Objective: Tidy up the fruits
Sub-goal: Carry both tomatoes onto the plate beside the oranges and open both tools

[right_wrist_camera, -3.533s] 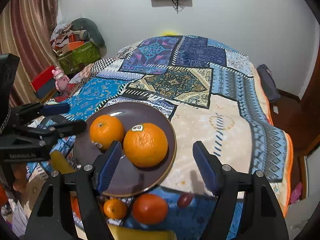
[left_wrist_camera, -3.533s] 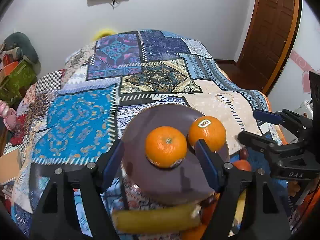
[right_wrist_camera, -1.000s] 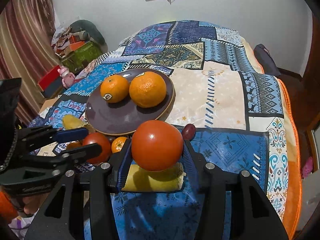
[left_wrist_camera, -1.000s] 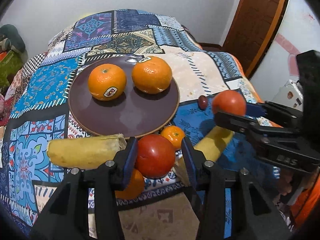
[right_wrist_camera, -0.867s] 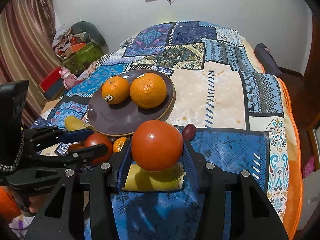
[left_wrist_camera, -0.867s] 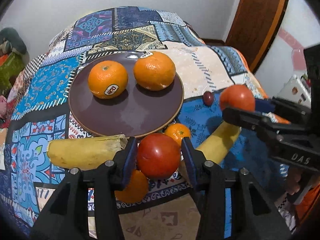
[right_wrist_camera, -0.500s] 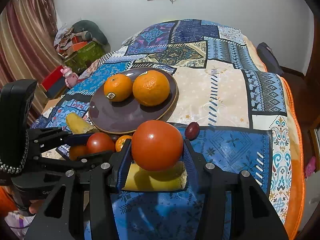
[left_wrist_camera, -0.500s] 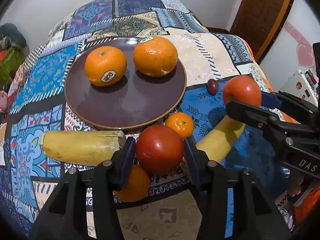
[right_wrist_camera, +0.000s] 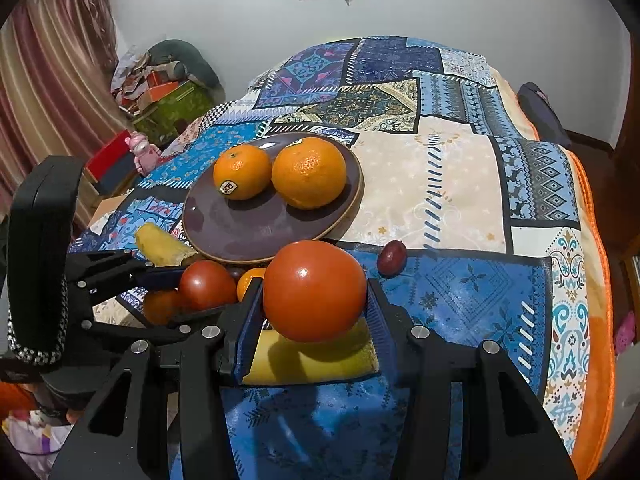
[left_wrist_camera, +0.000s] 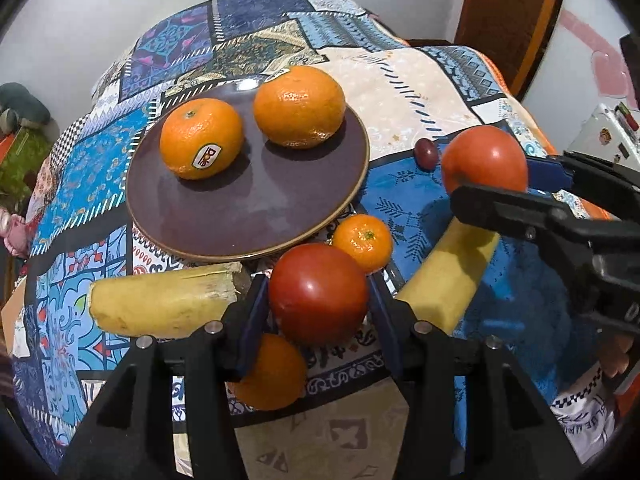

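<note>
A dark round plate (left_wrist_camera: 248, 216) lies on the patterned bedspread with two oranges, one with a sticker (left_wrist_camera: 201, 138) and one larger (left_wrist_camera: 299, 106). My left gripper (left_wrist_camera: 318, 294) is shut on a red tomato (left_wrist_camera: 318, 294), held above the cloth just in front of the plate. My right gripper (right_wrist_camera: 314, 292) is shut on a second, larger tomato (right_wrist_camera: 314, 292), held to the right of the plate (right_wrist_camera: 260, 232); it shows at the right of the left wrist view (left_wrist_camera: 484, 164).
On the cloth lie a small mandarin (left_wrist_camera: 362, 242), another orange fruit (left_wrist_camera: 268, 372), two yellow bananas (left_wrist_camera: 160, 304) (left_wrist_camera: 448, 276) and a dark plum (left_wrist_camera: 426, 153). Boxes and a pink toy (right_wrist_camera: 142, 152) stand beside the bed at left. A wooden door (left_wrist_camera: 508, 20) is behind.
Both grippers, each holding its tomato, have come a little nearer to the plate. The fruits on the plate and cloth have not moved.
</note>
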Action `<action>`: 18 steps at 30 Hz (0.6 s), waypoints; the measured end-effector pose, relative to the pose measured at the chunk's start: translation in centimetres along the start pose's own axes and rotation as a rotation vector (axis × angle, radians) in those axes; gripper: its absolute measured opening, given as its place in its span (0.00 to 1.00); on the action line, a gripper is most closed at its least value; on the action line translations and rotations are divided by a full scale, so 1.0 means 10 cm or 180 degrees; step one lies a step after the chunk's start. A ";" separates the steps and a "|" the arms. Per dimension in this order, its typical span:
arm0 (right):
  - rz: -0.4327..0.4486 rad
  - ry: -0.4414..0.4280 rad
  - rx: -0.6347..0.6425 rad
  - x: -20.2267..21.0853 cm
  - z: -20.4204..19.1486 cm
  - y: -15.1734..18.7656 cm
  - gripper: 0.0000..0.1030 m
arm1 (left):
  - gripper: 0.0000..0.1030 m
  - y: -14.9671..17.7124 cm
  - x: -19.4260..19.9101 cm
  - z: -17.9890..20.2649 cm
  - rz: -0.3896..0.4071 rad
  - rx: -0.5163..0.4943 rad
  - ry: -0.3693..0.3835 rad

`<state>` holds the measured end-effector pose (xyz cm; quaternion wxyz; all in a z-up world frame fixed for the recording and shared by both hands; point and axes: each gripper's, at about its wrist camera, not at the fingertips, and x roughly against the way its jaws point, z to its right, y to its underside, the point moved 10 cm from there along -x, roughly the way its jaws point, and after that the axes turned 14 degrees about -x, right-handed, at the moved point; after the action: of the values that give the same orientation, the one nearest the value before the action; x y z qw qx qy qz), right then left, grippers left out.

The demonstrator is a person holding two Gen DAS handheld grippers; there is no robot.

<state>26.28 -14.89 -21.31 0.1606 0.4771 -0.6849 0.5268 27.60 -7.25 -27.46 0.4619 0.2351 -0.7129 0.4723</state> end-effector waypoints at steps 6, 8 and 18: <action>0.0032 -0.0014 -0.0017 0.04 0.01 -0.03 0.44 | 0.46 0.00 0.06 -0.01 0.0032 0.0066 0.0115; 0.0039 -0.0017 -0.0013 0.05 -0.01 -0.04 0.44 | 0.46 -0.02 0.13 -0.01 0.0100 0.0089 0.0136; 0.0040 -0.0010 0.0084 -0.01 -0.14 -0.11 0.44 | 0.46 -0.23 0.53 -0.34 0.0483 0.0258 0.0024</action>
<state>26.83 -13.60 -20.25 0.1499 0.4756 -0.6812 0.5360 28.40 -4.75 -21.28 0.4177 0.1972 -0.7072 0.5354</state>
